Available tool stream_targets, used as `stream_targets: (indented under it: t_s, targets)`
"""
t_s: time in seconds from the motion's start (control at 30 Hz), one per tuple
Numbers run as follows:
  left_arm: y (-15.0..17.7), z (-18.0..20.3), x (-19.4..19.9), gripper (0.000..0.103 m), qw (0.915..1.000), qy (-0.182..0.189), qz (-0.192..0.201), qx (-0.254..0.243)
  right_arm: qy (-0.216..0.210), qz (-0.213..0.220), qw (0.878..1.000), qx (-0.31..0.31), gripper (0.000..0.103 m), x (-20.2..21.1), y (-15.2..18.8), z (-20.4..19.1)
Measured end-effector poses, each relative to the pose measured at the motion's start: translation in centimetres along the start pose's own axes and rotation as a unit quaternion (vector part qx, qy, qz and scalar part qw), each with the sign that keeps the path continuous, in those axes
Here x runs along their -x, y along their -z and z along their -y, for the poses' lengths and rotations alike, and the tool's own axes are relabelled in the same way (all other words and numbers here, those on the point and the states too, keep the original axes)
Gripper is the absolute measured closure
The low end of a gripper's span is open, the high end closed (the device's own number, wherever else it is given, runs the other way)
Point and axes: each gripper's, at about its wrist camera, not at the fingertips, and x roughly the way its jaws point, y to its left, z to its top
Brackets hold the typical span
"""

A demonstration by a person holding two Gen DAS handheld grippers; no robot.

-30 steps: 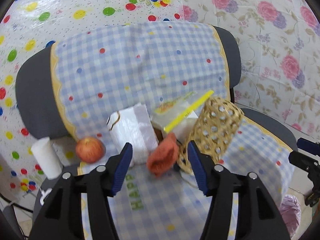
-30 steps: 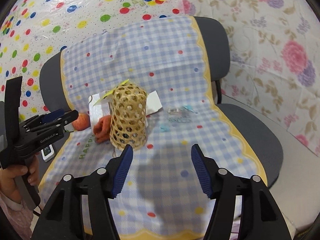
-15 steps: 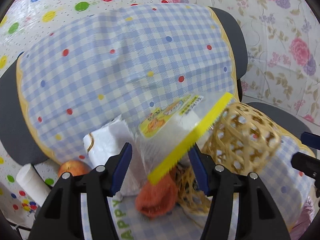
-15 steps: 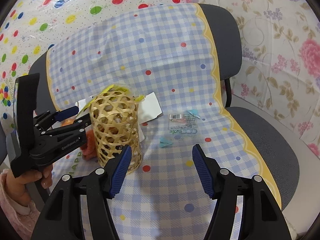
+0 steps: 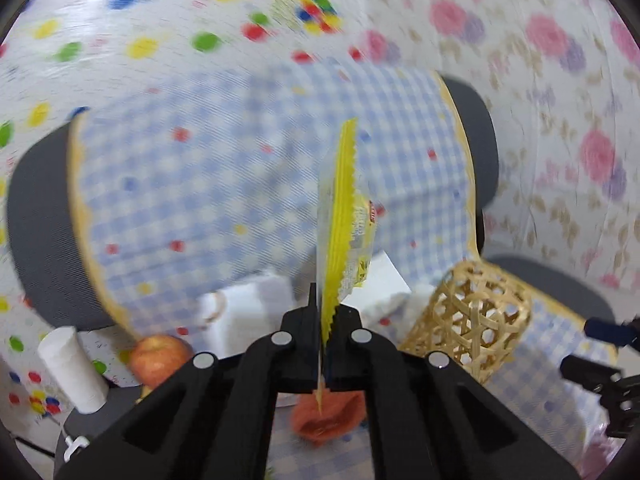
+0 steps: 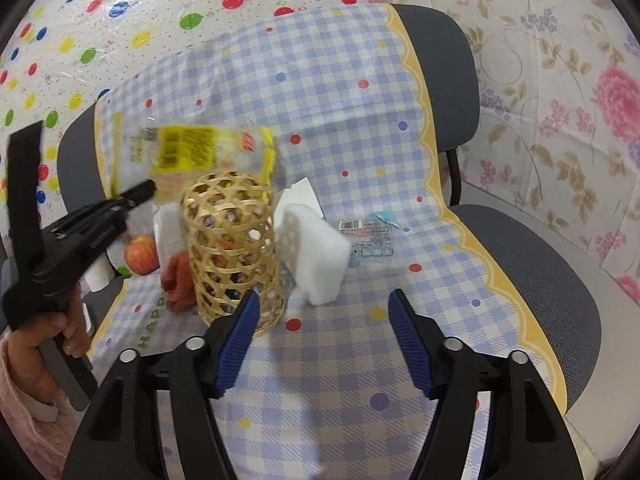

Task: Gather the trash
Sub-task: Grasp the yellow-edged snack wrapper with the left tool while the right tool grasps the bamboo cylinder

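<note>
My left gripper (image 5: 322, 320) is shut on a clear snack wrapper with a yellow serrated edge (image 5: 340, 216) and holds it up, edge-on. In the right wrist view the left gripper (image 6: 148, 190) holds the wrapper (image 6: 192, 152) just above the open top of the woven bamboo basket (image 6: 232, 240), which stands upright on the checked chair seat. My right gripper (image 6: 322, 344) is open and empty, in front of the basket. A flat clear wrapper (image 6: 368, 236) and a small blue scrap (image 6: 386, 216) lie on the seat behind a white foam block (image 6: 316, 256).
An apple (image 6: 140, 254), a crumpled orange-red cloth (image 6: 178, 280) and a white bag (image 5: 244, 308) sit left of the basket. A white roll (image 5: 72, 368) stands at the seat's left edge. The grey chair back (image 6: 444, 68) rises behind.
My left gripper has shut on the yellow-edged wrapper and lifted it above the basket. My right gripper moved closer to the basket and stayed open. The white foam block is now uncovered.
</note>
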Motion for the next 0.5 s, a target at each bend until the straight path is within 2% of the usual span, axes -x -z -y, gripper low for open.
stream_targets:
  t_s: [0.07, 0.1, 0.17, 0.33, 0.5]
  targets:
    - [0.2, -1.3, 1.9, 0.103, 0.9997, -0.008, 0.013, 0.02, -0.01, 0.005, 1.0, 0.005, 0.027, 0.1, 0.1, -0.7]
    - [0.5, -2.1, 3.1, 0.103, 0.9992, -0.016, 0.02, 0.031, -0.013, 0.008, 1.0, 0.006, 0.021, 0.2, 0.1, -1.0]
    - [0.9, -3.2, 4.5, 0.103, 0.9983, -0.023, 0.024, 0.048, -0.021, 0.017, 1.0, 0.011, 0.016, 0.3, -0.1, -1.6]
    - [2.8, -5.3, 6.9, 0.103, 0.9958, -0.025, 0.009, 0.087, -0.035, 0.034, 0.999, 0.021, 0.013, -0.6, -1.5, -3.3]
    - [4.0, -5.2, 7.4, 0.103, 0.9956, -0.023, 0.001, 0.091, -0.044, 0.028, 0.999, 0.013, 0.013, -3.2, -3.1, -4.0]
